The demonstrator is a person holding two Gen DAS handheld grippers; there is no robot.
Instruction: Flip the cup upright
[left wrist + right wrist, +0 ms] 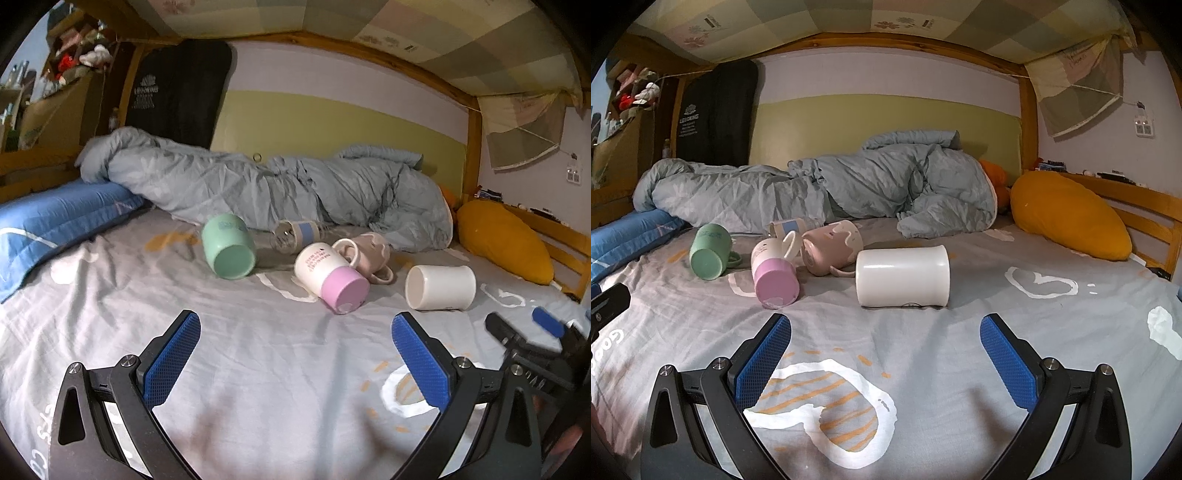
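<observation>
The white cup (903, 276) lies sideways on the bed (960, 350), just ahead of the right gripper (885, 354). Both grippers' fingers are spread, empty. Likely stiff, slippery ceramic (breakable); grip across its body.

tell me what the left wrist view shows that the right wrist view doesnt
Only the left wrist view shows the right gripper low at its right edge, and the clear glass unobstructed, lying on its side.

Only the right wrist view shows the green mug's handle and the white cup fully side-on, directly ahead of its own open jaws.

Both show the green mug, the pink-based cup, the beige mug and the white cup, all lying on the grey sheet, none upright, with jaws open and empty.
</observation>
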